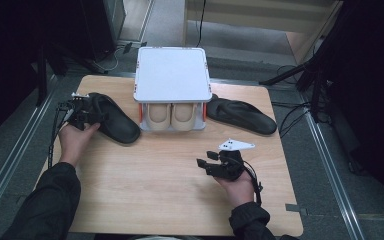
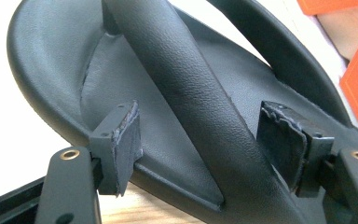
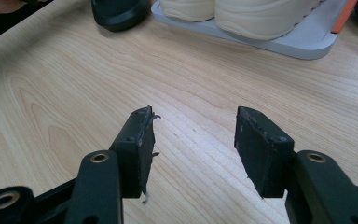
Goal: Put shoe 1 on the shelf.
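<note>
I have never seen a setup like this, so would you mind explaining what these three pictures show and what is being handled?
A person sits at a wooden table and holds a hand-operated two-jaw gripper in each hand; there is no robot arm. The high view looks down on the table from above the person. The other two pictures come from small cameras riding on the grippers, looking along their black jaws.

On the table stands a small white rack with orange posts and a pair of cream shoes on its lower shelf. A black slipper lies left of it and a second black slipper right of it.

The left gripper has its open jaws on either side of the left slipper's strap, not yet closed on it. The right gripper is open above bare wood and holds nothing.
</note>
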Demonstrator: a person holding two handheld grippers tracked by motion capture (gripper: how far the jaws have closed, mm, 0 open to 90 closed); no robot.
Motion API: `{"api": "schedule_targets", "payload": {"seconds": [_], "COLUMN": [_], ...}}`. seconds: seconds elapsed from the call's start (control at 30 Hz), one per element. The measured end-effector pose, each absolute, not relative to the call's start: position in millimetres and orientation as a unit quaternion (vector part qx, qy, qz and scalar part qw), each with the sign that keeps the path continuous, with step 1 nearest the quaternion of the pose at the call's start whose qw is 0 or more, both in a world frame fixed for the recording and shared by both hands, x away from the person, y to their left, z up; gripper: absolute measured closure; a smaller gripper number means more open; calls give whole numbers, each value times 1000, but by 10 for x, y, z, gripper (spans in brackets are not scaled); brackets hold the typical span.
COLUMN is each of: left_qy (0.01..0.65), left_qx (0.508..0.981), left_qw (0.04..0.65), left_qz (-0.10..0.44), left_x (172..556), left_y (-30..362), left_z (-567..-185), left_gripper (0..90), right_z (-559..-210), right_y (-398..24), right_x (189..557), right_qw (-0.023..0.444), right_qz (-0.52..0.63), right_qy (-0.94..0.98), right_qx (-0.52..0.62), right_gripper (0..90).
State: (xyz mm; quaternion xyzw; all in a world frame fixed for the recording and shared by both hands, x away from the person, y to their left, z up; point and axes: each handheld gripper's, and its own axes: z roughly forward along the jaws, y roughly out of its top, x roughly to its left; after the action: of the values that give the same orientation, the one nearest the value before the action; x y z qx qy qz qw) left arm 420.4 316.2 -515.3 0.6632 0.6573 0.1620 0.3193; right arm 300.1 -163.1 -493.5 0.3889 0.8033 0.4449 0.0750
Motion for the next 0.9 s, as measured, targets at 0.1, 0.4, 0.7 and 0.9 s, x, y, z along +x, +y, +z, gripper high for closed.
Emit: {"api": "schedule_targets", "payload": {"seconds": [0.1,0.4,0.7,0.9], "left_qy": [649,650,657,656], "left_qx": [672,672,666,666], "left_qw": [314,322,316,317], "left_qz": [170,149,160,162], "left_x": [4203,4200,4177,4178], "left_y": [3114,3112,3159,3147], "left_z": [-5169,-5144,-5097,-5061], "left_gripper": [342,502,704,718], "right_z": [-4934,-4931,-4930,-4928], "right_y": [-1634,-1634,-1633,-1630], "right_x": [3002,3000,3003,3001], "right_qw": [75,76,78,78], "right_qz": [445,446,445,444], "right_qy": [803,802,803,803], "right_qx": [389,389,389,389], "right_gripper": [481,480,478,478]}}
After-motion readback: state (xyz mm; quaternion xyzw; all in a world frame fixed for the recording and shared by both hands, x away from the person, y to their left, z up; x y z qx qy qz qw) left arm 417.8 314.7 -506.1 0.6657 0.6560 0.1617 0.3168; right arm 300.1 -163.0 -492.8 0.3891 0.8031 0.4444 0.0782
